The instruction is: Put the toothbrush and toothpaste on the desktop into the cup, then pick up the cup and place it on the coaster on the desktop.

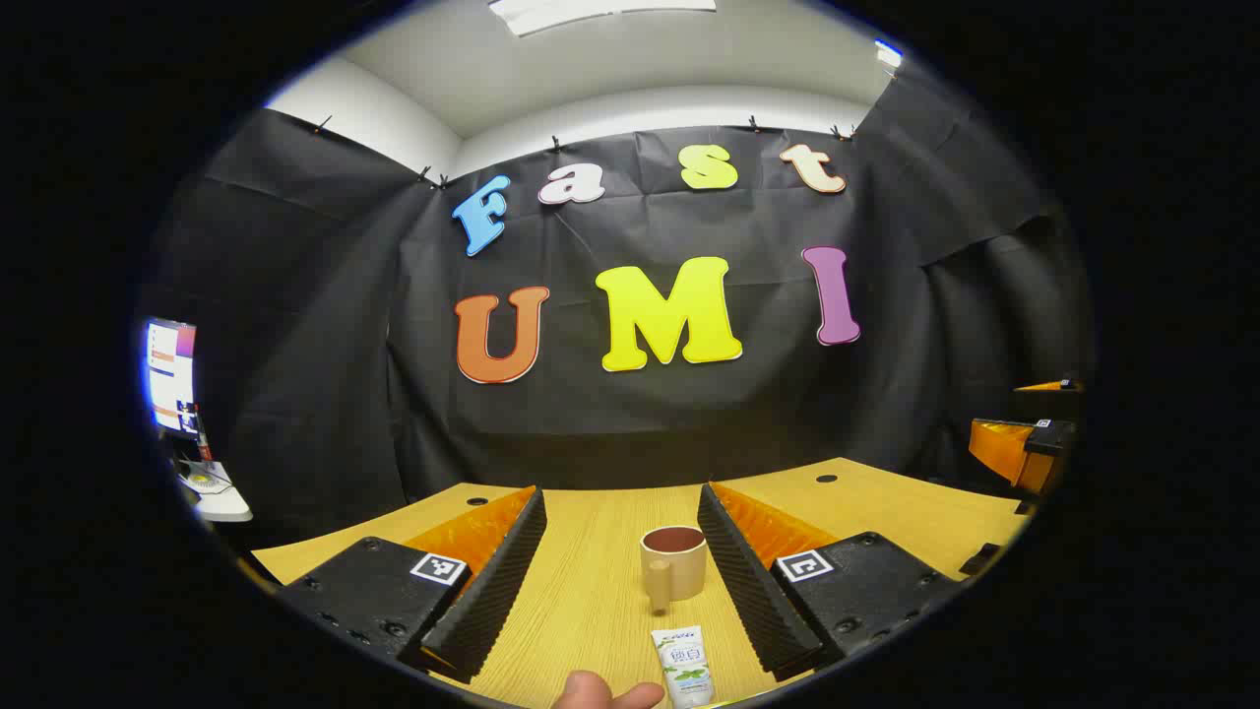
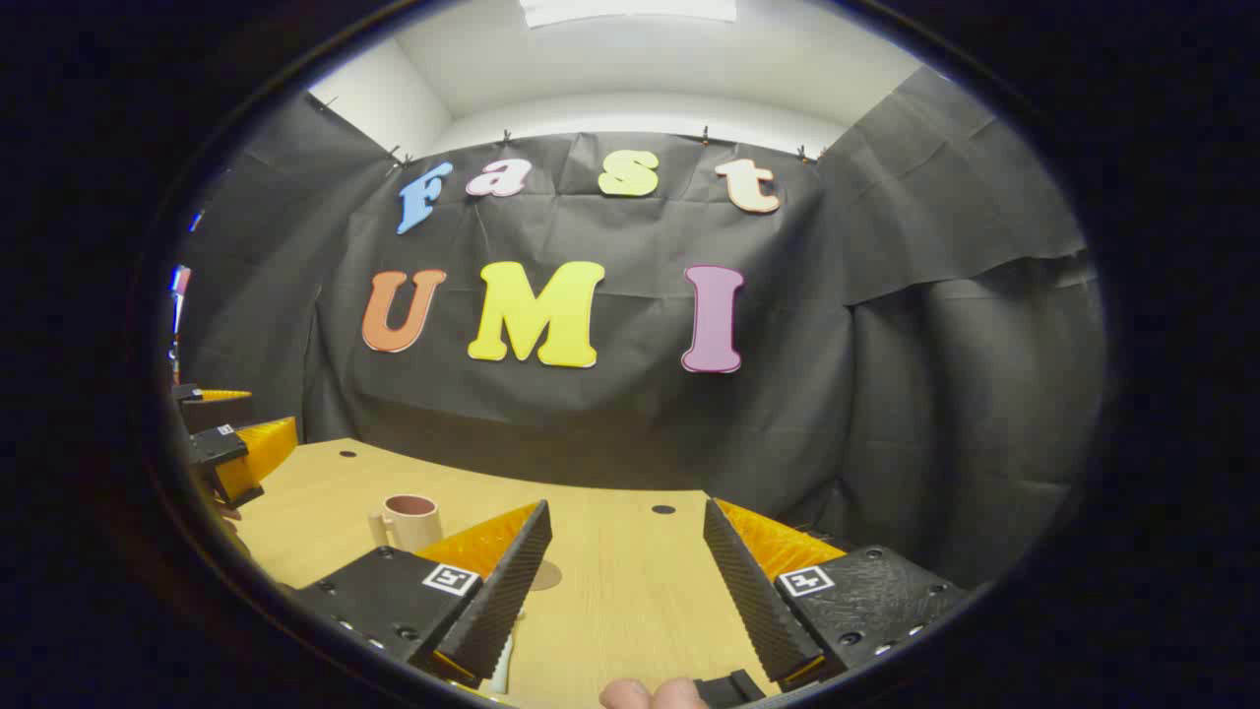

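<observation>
- Fingers of the left gripper (image 1: 622, 581) stand wide apart, holding nothing; those of the right gripper (image 2: 627, 581) likewise.
- Beige ceramic cup with a dark inside (image 1: 674, 563) stands upright on the pale wooden counter (image 1: 591, 591), between the left gripper's fingers and farther off, its handle toward the camera.
- White plastic toothpaste tube (image 1: 684, 667) lies flat just near of the cup; judged light, soft and yielding, best pinched across its middle.
- Cup judged stiff, smooth and breakable; take it by the wall or handle.
- Round brownish disc, probably the coaster (image 2: 544, 575), lies right of the cup.
- Toothbrush: cannot be placed.

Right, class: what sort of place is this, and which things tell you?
Likely a recording booth: black cloth wall, wooden desk set with a cup and toothpaste, and a monitor alongside.
</observation>
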